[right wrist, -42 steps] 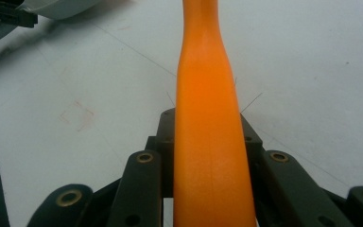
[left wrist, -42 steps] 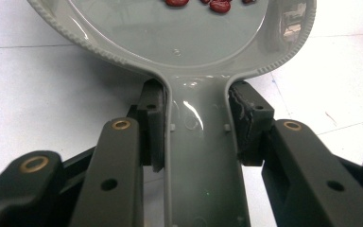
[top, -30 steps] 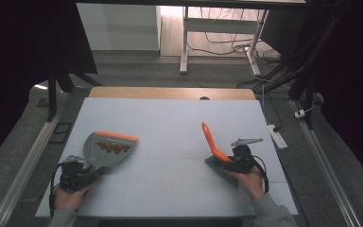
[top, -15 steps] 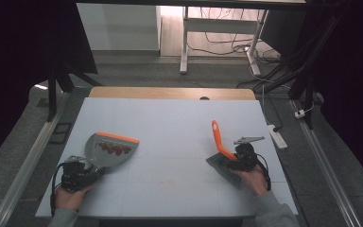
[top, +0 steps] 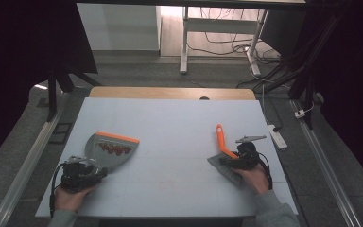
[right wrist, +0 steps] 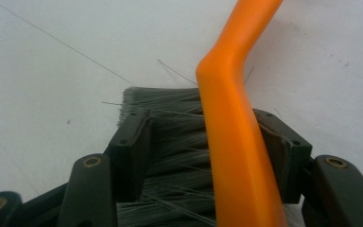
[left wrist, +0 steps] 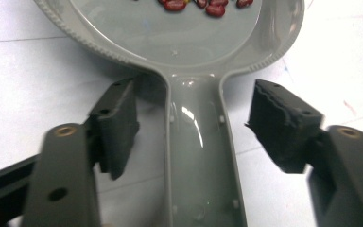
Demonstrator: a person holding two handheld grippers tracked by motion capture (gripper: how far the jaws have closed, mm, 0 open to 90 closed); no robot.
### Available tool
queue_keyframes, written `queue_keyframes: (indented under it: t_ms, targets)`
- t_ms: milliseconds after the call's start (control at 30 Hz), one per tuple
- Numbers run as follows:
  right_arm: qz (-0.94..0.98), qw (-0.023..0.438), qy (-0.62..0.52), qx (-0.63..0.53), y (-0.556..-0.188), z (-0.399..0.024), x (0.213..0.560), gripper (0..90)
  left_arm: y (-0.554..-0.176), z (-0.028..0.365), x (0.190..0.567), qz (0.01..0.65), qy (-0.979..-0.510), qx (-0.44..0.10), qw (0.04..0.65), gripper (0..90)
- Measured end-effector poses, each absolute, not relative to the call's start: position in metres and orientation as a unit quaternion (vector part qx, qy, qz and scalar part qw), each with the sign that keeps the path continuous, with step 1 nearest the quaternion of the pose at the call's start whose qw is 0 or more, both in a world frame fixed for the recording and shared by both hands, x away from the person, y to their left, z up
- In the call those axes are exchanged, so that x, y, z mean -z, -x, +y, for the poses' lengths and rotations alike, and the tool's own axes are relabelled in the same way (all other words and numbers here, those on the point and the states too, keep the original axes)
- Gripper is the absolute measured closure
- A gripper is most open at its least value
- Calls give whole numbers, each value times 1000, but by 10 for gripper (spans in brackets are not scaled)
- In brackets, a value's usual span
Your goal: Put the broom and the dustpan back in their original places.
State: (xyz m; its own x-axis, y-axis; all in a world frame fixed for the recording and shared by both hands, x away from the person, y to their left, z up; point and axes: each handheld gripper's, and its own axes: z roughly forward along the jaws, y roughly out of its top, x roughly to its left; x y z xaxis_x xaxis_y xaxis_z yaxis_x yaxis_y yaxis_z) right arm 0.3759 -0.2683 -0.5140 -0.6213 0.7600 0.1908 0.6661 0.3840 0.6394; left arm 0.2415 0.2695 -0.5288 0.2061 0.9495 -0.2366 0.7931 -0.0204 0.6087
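A grey dustpan [top: 105,156] with an orange front lip lies at the table's left and holds several red beans [top: 115,149]. My left gripper [top: 93,172] stands open at its handle [left wrist: 198,165]; both jaws flank the handle with a gap on each side. In the left gripper view the beans [left wrist: 212,7] sit at the top of the pan [left wrist: 170,33]. At the right, a brush [top: 222,142] with an orange handle lies low on the table and points away. My right gripper [top: 228,161] is shut on the brush [right wrist: 231,142], one jaw against the grey bristles [right wrist: 170,142], the other against the handle.
The white table top [top: 179,123] has a wooden strip along its far edge [top: 170,92]. A white power strip [top: 276,135] lies on the floor off the right edge. Desk legs [top: 185,42] and cables stand beyond the table.
The right gripper has lowered the brush from a raised tilt down to the table and shifted it slightly right. The left gripper and dustpan have stayed put.
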Motion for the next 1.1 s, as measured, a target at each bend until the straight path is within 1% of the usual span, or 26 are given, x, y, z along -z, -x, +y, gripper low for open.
queue_keyframes:
  t_ms: [100,200,267,467,600,733,933,1100]
  targets:
    - [830,74,-432,-345,-376,-269,513,391,-237,269,524,611,-709,-133,325,287]
    - [828,80,-436,-343,-376,-270,513,385,-233,269,517,602,-714,-148,327,284]
    - [827,96,-437,-339,-376,-271,512,379,-232,269,513,593,-718,-152,331,283]
    - [819,111,-434,-359,-373,-277,503,397,-232,263,503,563,-736,-162,340,283]
    - [827,126,-402,-372,-368,-274,495,416,-233,259,498,536,-749,-169,351,300]
    - [838,134,-368,-379,-363,-269,490,428,-241,255,495,506,-764,-152,370,308]
    - [851,144,-326,-385,-353,-263,489,441,-260,248,499,478,-785,-128,372,310]
    - [853,143,-313,-392,-345,-265,491,444,-265,247,504,459,-797,-113,377,309]
